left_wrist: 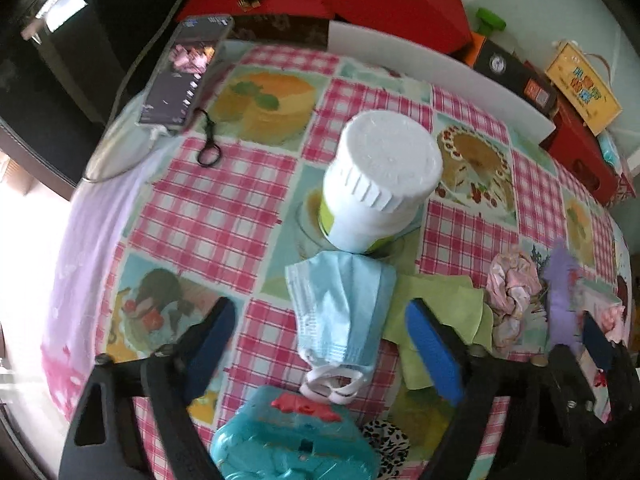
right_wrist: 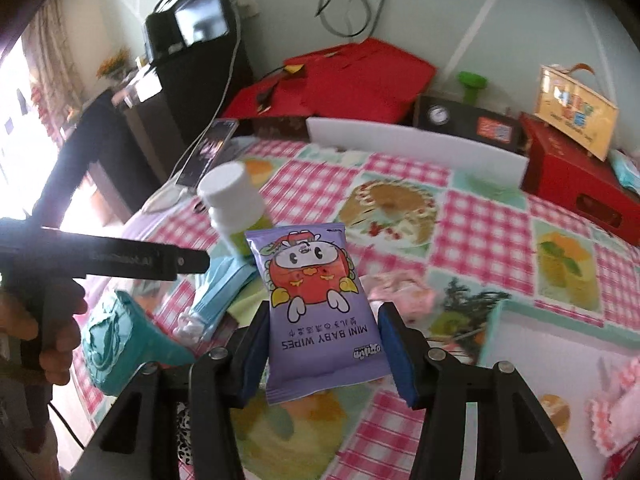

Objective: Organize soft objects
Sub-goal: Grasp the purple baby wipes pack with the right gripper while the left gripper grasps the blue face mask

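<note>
Purple baby wipes pack (right_wrist: 320, 312) clamped in right gripper (right_wrist: 324, 352), above checked tablecloth (right_wrist: 480, 216)

leopard-print cloth (left_wrist: 390, 440) mostly hidden behind teal toy (left_wrist: 296, 440).

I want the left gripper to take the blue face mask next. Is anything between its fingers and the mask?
Nothing visible. The left gripper hangs open over the mask, which lies uncovered on the tablecloth between the fingers. The white bottle stands just beyond it, and a green cloth lies under its right edge.
</note>
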The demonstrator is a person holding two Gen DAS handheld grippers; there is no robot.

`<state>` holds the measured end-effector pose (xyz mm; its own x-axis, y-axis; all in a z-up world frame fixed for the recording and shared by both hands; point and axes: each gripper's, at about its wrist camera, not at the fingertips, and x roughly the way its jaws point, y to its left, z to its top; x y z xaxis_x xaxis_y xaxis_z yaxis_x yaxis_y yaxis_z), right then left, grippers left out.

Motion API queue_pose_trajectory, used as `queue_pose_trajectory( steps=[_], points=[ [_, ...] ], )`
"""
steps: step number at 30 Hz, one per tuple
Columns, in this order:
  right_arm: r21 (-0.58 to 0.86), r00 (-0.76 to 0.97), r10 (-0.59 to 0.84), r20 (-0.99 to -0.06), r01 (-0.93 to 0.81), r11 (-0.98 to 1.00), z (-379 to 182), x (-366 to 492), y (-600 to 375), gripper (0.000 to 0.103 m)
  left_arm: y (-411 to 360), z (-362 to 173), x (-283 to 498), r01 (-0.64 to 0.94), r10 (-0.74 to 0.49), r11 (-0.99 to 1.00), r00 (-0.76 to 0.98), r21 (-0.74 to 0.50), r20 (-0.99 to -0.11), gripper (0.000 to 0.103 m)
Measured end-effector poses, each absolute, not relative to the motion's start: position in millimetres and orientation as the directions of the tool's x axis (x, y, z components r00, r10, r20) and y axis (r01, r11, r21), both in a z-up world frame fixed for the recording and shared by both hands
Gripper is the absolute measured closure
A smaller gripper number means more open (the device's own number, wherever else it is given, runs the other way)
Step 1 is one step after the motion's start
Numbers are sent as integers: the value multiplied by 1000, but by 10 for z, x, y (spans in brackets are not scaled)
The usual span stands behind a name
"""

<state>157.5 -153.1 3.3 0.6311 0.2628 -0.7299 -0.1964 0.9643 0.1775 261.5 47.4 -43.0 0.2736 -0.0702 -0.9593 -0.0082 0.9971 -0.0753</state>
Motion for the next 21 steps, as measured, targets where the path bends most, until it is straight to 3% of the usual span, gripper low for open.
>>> queue_pose_trajectory(
  steps=[3, 10, 18, 21],
  points=[
    [192, 646, 255, -719, -168, 967, 86, 1538, -1664, 47, 420, -523, 2690, -5, -104, 994, 211, -107, -972, 26],
    [222, 653, 245, -716, -120, 968, 102, 1521, -1847, 47, 330, -797, 2796, -29, -96, 995, 107, -99, -990, 50],
    [237, 657, 254, -710, -117, 964, 107, 1506, -1896, 47, 235, -906, 2816, -35, -60, 997, 96, -64, -994, 56],
    [239, 654, 254, -712, -115, 964, 108, 1510, -1901, 47, 238, -896, 2799, -36, -40, 998, 112, -45, -993, 64]
  ],
)
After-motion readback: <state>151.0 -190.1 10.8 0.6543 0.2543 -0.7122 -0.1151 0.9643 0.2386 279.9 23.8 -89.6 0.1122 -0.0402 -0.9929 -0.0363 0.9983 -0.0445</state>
